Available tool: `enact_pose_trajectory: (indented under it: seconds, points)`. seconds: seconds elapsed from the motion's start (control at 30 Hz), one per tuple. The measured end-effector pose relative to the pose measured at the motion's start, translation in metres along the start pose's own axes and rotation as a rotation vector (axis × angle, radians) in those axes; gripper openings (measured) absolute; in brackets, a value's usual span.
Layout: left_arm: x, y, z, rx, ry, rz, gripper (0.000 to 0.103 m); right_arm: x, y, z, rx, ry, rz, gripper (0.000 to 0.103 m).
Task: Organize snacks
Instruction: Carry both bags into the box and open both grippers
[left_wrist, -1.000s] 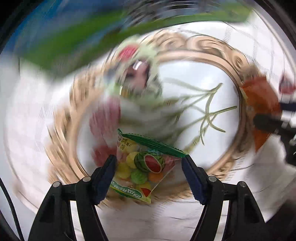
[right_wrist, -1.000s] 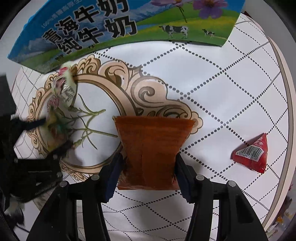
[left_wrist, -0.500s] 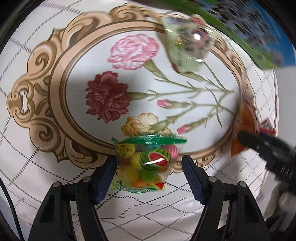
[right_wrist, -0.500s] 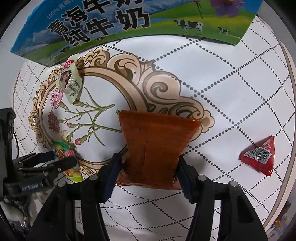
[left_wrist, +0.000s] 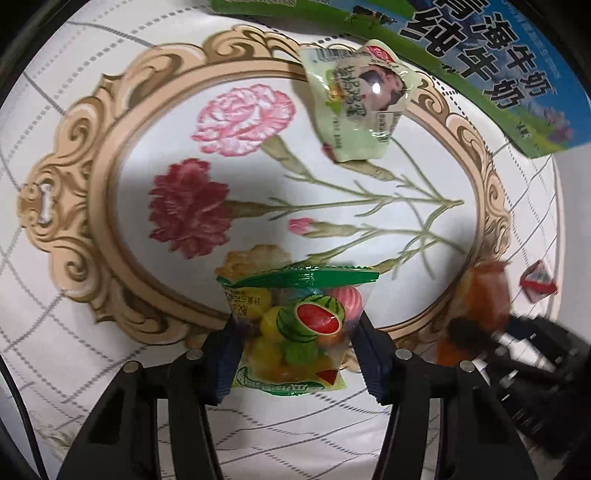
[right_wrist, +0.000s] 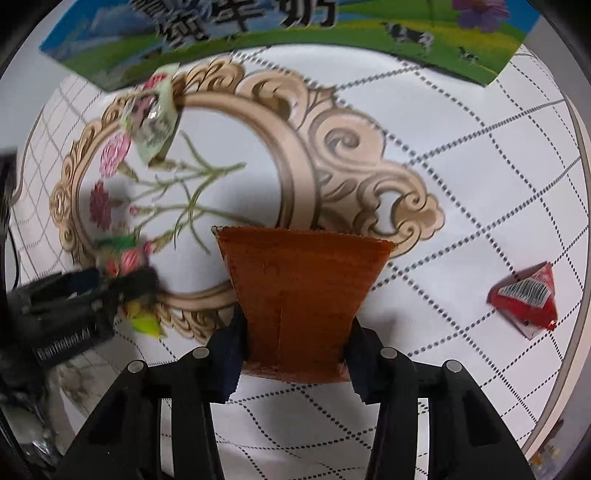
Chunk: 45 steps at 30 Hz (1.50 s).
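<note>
The fruit candy bag (left_wrist: 295, 325) sits on the lower edge of the gold oval frame (left_wrist: 107, 236) printed on the bench cloth. The left tool (left_wrist: 293, 349) has just been closing and now squeezes this bag from both sides. The orange snack packet (right_wrist: 299, 295) lies at the right end of the frame. The right tool (right_wrist: 295, 350) has just been closing and grips it. A pale green snack pouch (left_wrist: 354, 114) rests on the frame's top edge, next to the milk carton (left_wrist: 491, 74). A small red triangle packet (right_wrist: 524, 299) lies far right of the frame.
</note>
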<state>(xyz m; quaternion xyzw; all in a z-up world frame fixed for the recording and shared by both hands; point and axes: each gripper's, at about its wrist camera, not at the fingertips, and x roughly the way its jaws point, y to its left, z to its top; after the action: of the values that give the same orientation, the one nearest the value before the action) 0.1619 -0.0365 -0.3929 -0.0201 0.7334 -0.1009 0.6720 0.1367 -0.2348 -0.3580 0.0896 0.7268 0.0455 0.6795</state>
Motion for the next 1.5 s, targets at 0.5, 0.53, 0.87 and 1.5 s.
enact_pose_trajectory:
  seconds: [0.5, 0.53, 0.87, 1.5]
  points:
    - [-0.035, -0.039, 0.008, 0.057, -0.073, 0.031, 0.048, -0.007, -0.002, -0.004, 0.048, -0.050, 0.045, 0.047]
    - [-0.049, -0.044, 0.011, 0.059, -0.090, 0.005, 0.048, -0.020, -0.002, -0.003, 0.046, -0.070, 0.069, 0.047]
    - [-0.189, -0.089, 0.094, 0.124, -0.280, -0.133, 0.048, -0.175, -0.017, 0.067, 0.028, -0.316, 0.185, 0.047]
    - [-0.137, -0.023, 0.271, 0.082, -0.067, 0.096, 0.049, -0.135, -0.031, 0.264, 0.059, -0.173, 0.043, 0.049]
